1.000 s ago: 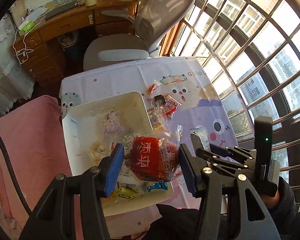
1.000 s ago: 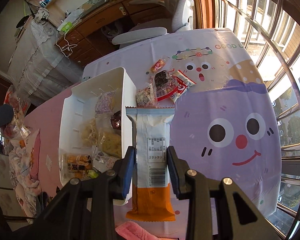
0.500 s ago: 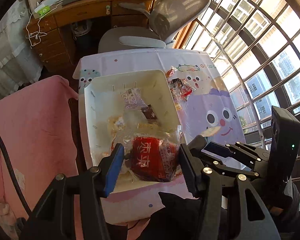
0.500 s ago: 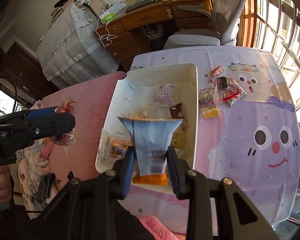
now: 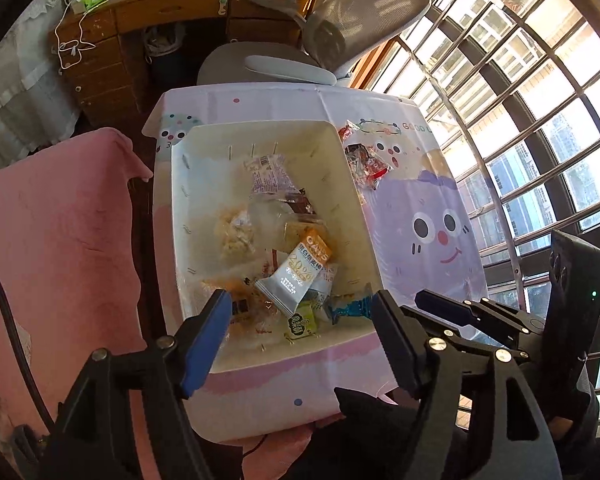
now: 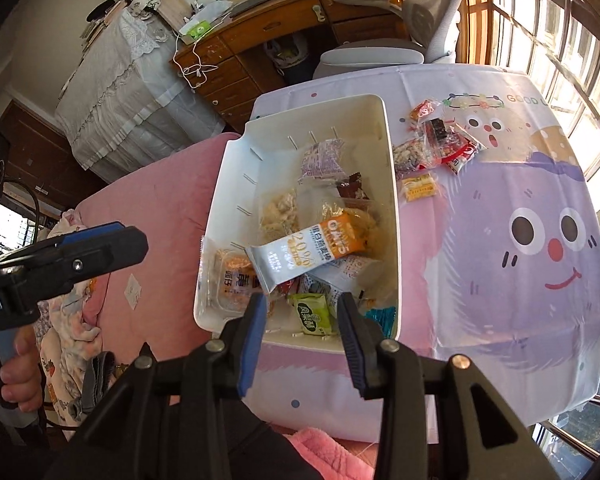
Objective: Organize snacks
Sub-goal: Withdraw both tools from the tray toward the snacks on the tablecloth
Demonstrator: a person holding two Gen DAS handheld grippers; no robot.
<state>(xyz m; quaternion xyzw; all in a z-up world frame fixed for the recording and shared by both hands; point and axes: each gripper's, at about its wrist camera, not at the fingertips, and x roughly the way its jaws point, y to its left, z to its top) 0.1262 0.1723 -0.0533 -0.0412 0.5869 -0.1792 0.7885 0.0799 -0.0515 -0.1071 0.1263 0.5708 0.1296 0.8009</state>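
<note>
A white bin (image 5: 352,184) (image 6: 390,184) on the cartoon tablecloth holds several snack packets. An orange and white oat bar (image 5: 300,268) (image 6: 308,248) lies loose on top of them. My left gripper (image 5: 302,320) hangs over the bin's near end, its jaws opening with nothing between them. My right gripper (image 6: 302,312) is also above the near end, jaws opening, pads clear of the bar. A green packet (image 6: 312,314) lies in the bin below its fingers. The red packet is not clearly visible. A few loose snacks (image 6: 440,144) (image 5: 364,164) lie on the cloth right of the bin.
A pink cloth (image 5: 60,220) covers the surface left of the bin. A grey office chair (image 5: 340,20) and a wooden desk (image 5: 160,12) stand beyond the table. Barred windows (image 5: 540,120) run along the right. A small yellow packet (image 6: 420,188) lies beside the bin.
Both grippers moved over the bin and opened. The red packet left the left jaws, and the oat bar dropped from the right jaws onto the pile in the bin.
</note>
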